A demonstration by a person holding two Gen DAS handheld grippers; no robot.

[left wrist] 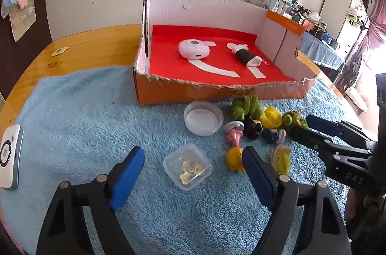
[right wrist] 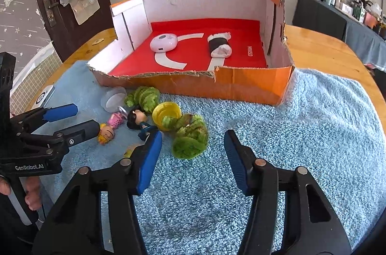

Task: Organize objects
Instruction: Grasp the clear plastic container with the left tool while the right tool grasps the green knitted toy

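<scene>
An orange cardboard box (left wrist: 168, 90) with a red floor holds a white round device (left wrist: 193, 49) and a black-banded rolled sock (left wrist: 246, 54); the box also shows in the right wrist view (right wrist: 253, 83). Small toys lie on the blue towel in front: green fuzzy pieces (right wrist: 190, 136), a yellow cap (right wrist: 166, 112), a black-haired figure (right wrist: 136, 118), a pink figure (left wrist: 232, 136). My left gripper (left wrist: 193, 160) is open around a clear square tub of small pieces (left wrist: 187, 166). My right gripper (right wrist: 193, 144) is open around a green fuzzy piece.
A clear round dish (left wrist: 203, 117) stands near the box front. A white device (left wrist: 9, 158) lies at the towel's left edge. The blue towel (right wrist: 313, 122) covers a wooden table (right wrist: 320, 47). A shelf of bottles stands at the back right.
</scene>
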